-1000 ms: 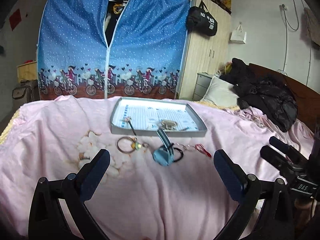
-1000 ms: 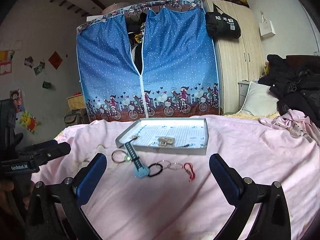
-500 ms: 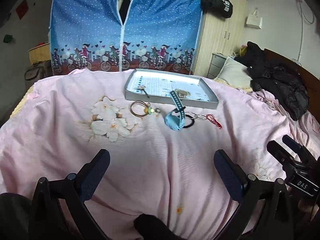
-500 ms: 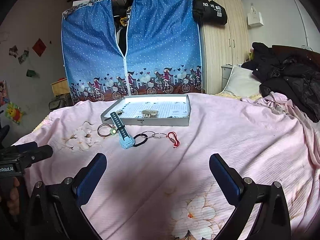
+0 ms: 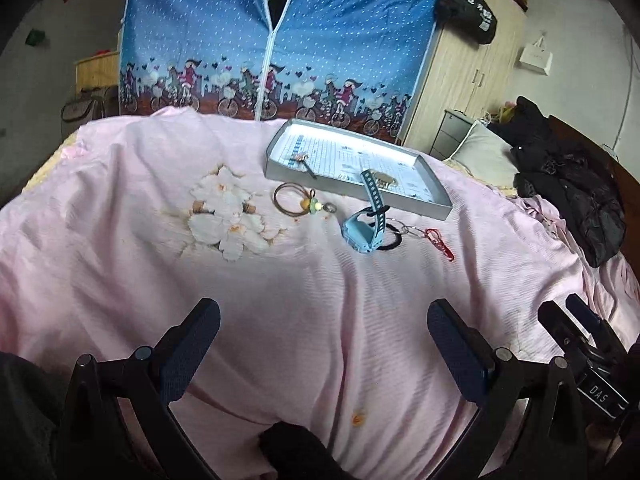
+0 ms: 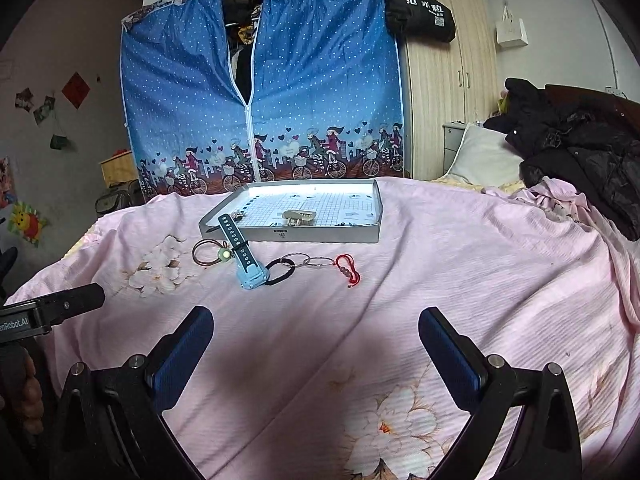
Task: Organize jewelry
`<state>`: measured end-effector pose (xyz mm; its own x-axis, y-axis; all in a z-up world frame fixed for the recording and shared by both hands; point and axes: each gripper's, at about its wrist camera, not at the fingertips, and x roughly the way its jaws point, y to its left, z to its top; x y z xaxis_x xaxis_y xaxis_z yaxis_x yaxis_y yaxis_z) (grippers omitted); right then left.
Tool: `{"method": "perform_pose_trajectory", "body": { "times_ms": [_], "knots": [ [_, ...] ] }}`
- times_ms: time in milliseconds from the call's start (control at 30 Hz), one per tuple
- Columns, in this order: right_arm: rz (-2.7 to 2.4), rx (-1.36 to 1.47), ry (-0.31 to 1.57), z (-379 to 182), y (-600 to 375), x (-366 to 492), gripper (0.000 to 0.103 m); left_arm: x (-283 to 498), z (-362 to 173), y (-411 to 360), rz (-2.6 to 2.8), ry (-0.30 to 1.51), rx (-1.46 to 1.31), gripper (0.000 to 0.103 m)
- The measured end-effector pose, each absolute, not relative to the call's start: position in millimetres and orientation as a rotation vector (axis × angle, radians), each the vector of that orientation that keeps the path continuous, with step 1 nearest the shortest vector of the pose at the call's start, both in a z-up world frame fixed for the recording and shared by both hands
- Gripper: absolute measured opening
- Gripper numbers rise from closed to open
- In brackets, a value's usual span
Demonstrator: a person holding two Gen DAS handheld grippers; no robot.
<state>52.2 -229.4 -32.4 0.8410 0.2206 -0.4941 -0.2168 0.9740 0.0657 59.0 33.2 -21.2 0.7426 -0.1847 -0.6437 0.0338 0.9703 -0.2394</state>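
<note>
- The left hand-held gripper (image 5: 323,350) and the right hand-held gripper (image 6: 315,354) both have their blue-padded fingers spread wide, holding nothing, above the pink flower-printed bedspread (image 6: 460,280).
- Well ahead of both lie the loose pieces: a light-blue wristwatch with a dark perforated strap (image 6: 248,270), a brown cord loop with a pale bead (image 6: 208,251), a black elastic band (image 6: 280,274), two linked metal rings (image 6: 308,261) and a red knotted cord bracelet (image 6: 349,270).
- Just beyond them sits the shallow grey cardboard tray (image 6: 320,235), already holding a beige claw clip (image 6: 299,216).
- Risk, as I judge it: the soft bedspread may bunch between the fingers, and thin cords could slip or snag one another, dragging neighbours along.
- The left view shows a small brooch-like piece (image 5: 302,157) clearly in the tray's left corner; the right view shows the clip's shape better.
</note>
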Motion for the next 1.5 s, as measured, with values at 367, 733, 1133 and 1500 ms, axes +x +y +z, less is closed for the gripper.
{"method": "perform_pose_trajectory", "body": {
  "times_ms": [367, 733, 1133, 1500],
  "knots": [
    [0.233, 0.060, 0.537, -33.7, -236.3, 55.0, 0.103, 53.1, -13.0, 19.6, -0.085, 0.694, -0.174, 0.102],
    [0.339, 0.134, 0.660, -44.8, -235.7, 68.9, 0.103, 101.8, -7.4, 24.0, -0.130, 0.707, -0.014, 0.102],
    [0.420, -0.053, 0.798, -46.3, -249.1, 157.7, 0.103, 185.6, -42.1, 4.0, -0.190, 0.793, -0.035, 0.101],
    [0.466, -0.017, 0.839, -78.7, -257.1, 226.8, 0.068, 216.8, -77.9, -16.5, -0.299, 0.841, -0.025, 0.061]
  ]
}}
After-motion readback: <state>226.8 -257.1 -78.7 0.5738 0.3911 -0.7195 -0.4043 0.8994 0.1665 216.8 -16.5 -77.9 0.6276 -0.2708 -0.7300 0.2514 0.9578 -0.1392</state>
